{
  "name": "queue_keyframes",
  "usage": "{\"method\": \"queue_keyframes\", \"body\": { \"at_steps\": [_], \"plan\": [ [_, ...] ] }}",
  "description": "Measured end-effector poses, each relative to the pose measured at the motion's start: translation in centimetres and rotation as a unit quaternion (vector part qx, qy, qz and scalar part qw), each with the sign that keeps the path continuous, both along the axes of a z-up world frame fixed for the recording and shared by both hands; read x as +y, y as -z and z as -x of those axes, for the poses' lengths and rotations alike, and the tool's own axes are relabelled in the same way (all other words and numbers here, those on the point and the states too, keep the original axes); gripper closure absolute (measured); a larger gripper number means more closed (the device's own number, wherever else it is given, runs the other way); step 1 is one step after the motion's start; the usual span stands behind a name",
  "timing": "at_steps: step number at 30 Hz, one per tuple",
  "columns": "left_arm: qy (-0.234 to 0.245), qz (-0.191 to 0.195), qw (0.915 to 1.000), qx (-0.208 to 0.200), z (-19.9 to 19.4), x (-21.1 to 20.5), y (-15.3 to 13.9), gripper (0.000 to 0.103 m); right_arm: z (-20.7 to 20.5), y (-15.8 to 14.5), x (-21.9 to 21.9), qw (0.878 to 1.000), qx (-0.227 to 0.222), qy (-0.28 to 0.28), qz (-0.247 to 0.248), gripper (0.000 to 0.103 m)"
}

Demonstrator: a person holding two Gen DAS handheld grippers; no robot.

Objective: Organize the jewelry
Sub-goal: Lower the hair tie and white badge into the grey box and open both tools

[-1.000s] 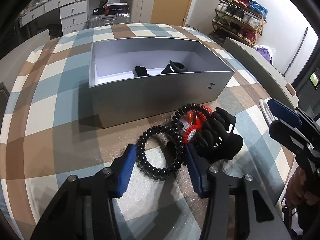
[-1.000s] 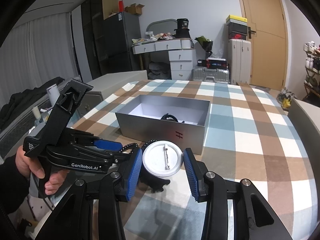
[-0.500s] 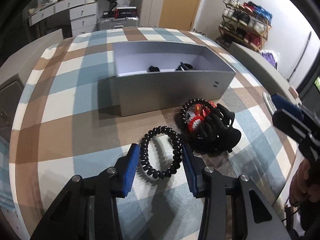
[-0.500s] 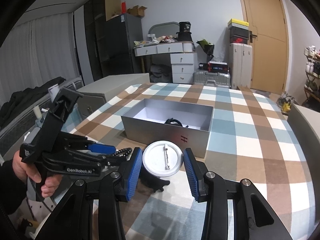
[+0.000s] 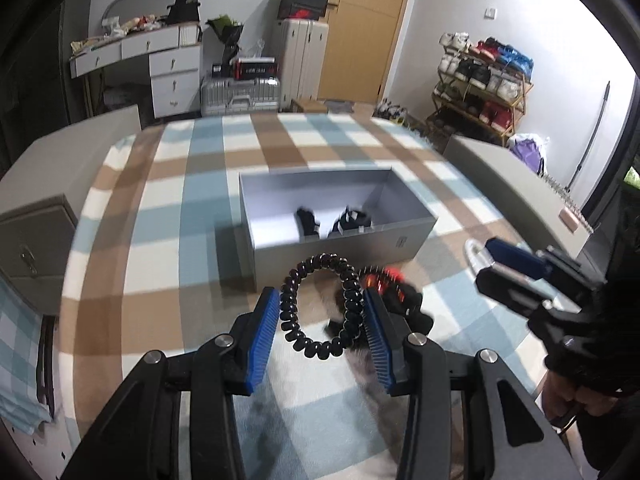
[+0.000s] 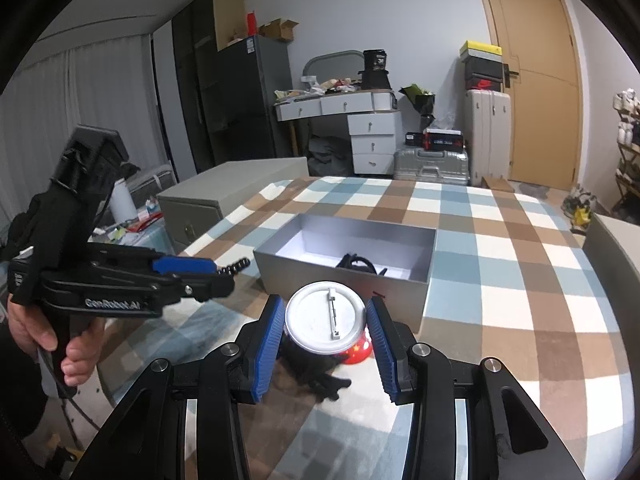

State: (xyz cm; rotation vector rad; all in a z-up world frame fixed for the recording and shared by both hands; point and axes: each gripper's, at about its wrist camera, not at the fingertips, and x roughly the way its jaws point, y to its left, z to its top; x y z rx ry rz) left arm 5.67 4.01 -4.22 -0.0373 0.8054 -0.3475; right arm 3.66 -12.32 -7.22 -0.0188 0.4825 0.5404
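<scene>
Jewelry box [image 5: 344, 246] on plaid tablecloth [image 5: 168, 240]

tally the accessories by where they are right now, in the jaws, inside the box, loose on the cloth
in jaws: 2, black spiral hair tie, white round badge
in grey box: 2 dark pieces
loose on cloth: 2, black claw clip, red piece
total: 6

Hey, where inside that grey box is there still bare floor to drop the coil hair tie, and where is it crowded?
The grey box has bare floor along its left half and back wall. Its near-right part is crowded by two black hair clips. On the cloth, the pile in front of the box is cluttered; the checked tablecloth right of the box is bare.
</scene>
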Motion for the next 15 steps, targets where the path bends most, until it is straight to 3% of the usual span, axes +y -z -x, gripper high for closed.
{"method": "queue_keyframes", "body": {
  "at_steps": [6,15],
  "plan": [
    [-0.002,0.012,0.9998,-0.014,-2.3,-0.1,-1.1,0.066,-1.9,-1.1,-0.7,1.0,0.003,0.001,-0.022,0.062],
    [0.001,0.019,0.9998,-0.002,-5.6,-1.1,-0.9,0.066,-6.4,-2.7,-0.9,1.0,-0.001,-0.002,-0.03,0.062]
  ]
}}
